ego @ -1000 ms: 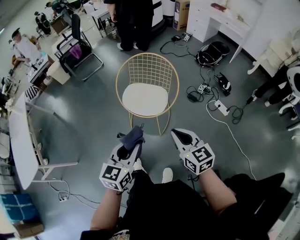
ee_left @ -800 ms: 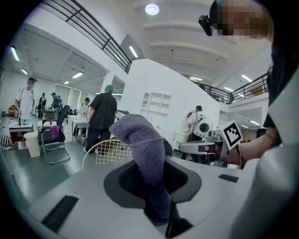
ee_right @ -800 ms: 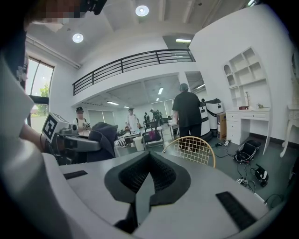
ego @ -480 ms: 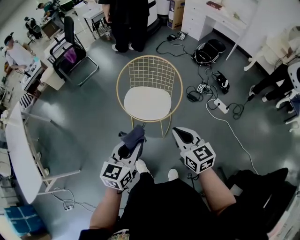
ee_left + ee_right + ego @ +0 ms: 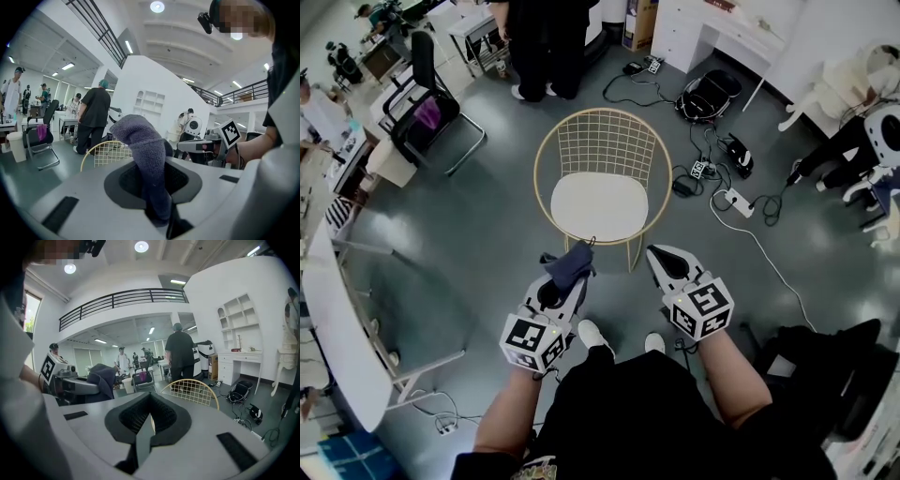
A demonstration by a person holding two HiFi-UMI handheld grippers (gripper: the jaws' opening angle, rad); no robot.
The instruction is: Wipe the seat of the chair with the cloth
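Observation:
A gold wire chair [image 5: 601,141] with a round white seat [image 5: 598,207] stands on the grey floor ahead of me. My left gripper [image 5: 570,267] is shut on a dark grey-blue cloth [image 5: 569,262], which bunches up out of the jaws just short of the seat's near edge. The cloth [image 5: 143,150] fills the middle of the left gripper view, with the chair back [image 5: 105,153] behind it. My right gripper [image 5: 661,258] is shut and holds nothing, to the right of the chair's front leg. In the right gripper view the chair back [image 5: 197,391] shows past the jaws.
A person in black [image 5: 539,37] stands behind the chair. A black office chair [image 5: 427,103] is at the left, a white table [image 5: 333,319] nearer left. Cables, a power strip [image 5: 733,202] and a black bag [image 5: 711,94] lie on the floor to the right. White cabinets [image 5: 712,23] stand beyond.
The chair has come slightly closer and more central in the head view as I step forward. Both grippers keep their pose; the cloth stays in the left one.

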